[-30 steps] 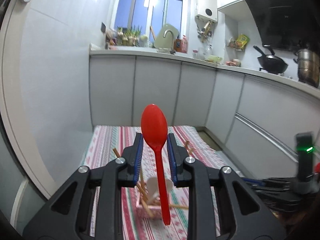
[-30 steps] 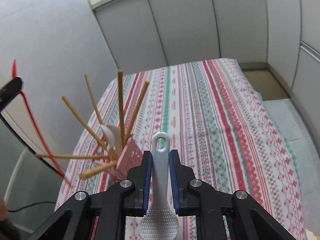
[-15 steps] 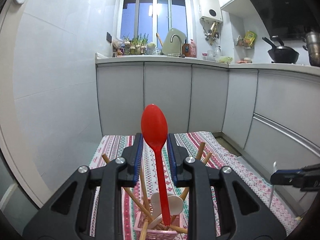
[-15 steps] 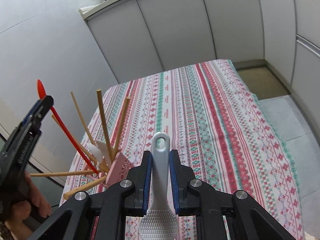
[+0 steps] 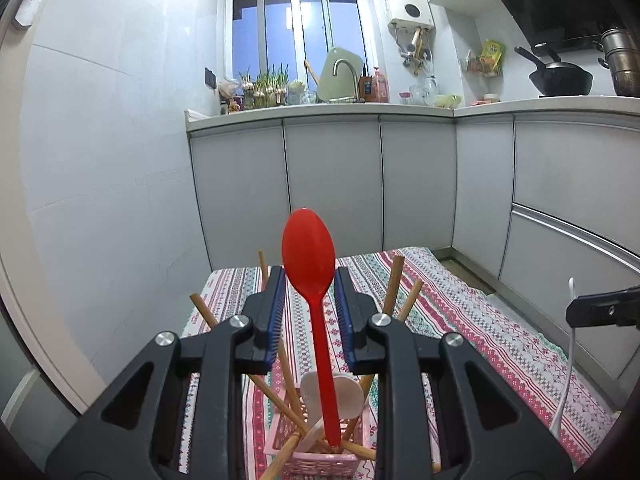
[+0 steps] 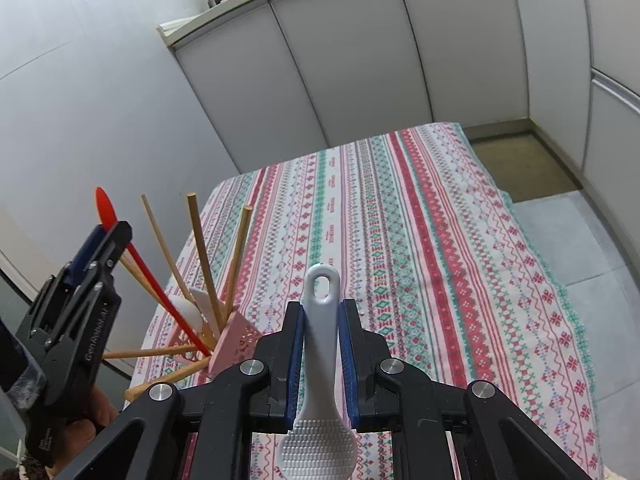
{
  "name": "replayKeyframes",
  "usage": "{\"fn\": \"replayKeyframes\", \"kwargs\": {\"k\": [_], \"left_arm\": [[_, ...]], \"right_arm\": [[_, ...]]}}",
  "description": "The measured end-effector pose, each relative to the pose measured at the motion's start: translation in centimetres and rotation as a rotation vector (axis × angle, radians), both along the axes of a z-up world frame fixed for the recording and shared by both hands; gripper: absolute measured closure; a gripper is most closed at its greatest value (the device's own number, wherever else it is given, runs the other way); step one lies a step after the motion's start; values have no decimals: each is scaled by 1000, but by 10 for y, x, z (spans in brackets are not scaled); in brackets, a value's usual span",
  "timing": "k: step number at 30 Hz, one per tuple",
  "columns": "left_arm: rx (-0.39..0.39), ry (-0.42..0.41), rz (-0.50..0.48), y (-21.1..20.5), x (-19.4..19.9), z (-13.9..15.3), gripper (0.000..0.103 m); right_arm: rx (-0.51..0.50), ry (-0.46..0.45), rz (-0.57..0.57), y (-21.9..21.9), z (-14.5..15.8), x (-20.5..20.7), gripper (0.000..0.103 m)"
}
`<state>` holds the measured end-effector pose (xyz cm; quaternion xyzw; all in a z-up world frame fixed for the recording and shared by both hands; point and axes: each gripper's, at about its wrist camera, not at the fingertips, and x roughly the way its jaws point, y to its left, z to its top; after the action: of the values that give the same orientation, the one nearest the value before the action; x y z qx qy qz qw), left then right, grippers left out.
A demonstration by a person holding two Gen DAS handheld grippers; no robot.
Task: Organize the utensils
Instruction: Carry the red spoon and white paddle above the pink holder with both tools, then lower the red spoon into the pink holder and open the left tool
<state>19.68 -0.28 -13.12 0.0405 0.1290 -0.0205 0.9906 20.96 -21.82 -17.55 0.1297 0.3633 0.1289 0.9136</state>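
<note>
A pink utensil basket (image 5: 316,456) stands on the striped tablecloth (image 6: 400,220) and holds several wooden chopsticks (image 6: 200,252) and a white spoon (image 5: 348,396). My left gripper (image 5: 309,280) is open around a red spoon (image 5: 308,256), whose handle tip rests inside the basket. The pads stand clear of the spoon on both sides. In the right wrist view the left gripper (image 6: 106,236) sits at the left by the basket (image 6: 236,340). My right gripper (image 6: 322,320) is shut on a white rice paddle (image 6: 320,360), handle forward, above the table right of the basket.
Grey kitchen cabinets (image 5: 332,184) line the back and right. The countertop carries a sink tap (image 5: 346,76), plants (image 5: 264,88), a black wok (image 5: 560,80) and a steel pot (image 5: 624,64). A white wall (image 5: 100,160) runs along the table's left edge.
My left gripper has lowered the red spoon until its handle tip stands in the basket, and the jaws have widened off the spoon. My right gripper has kept hold of the paddle and drifted a little.
</note>
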Motion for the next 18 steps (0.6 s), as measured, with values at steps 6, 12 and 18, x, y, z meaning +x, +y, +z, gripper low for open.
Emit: {"fn": "replayKeyframes", "kwargs": {"k": [6,12,18], "left_arm": [[-58,113,-44,4,0,8,58],[-117,203,-77,18,-18,27,50],[-190,277,-34,57,-43,44,42]], "right_arm": [[7,-21,6,1,8,-4,87],[28,-67,9,6,25,-8,87],[59,-149,1,18,52,-12,87]]}}
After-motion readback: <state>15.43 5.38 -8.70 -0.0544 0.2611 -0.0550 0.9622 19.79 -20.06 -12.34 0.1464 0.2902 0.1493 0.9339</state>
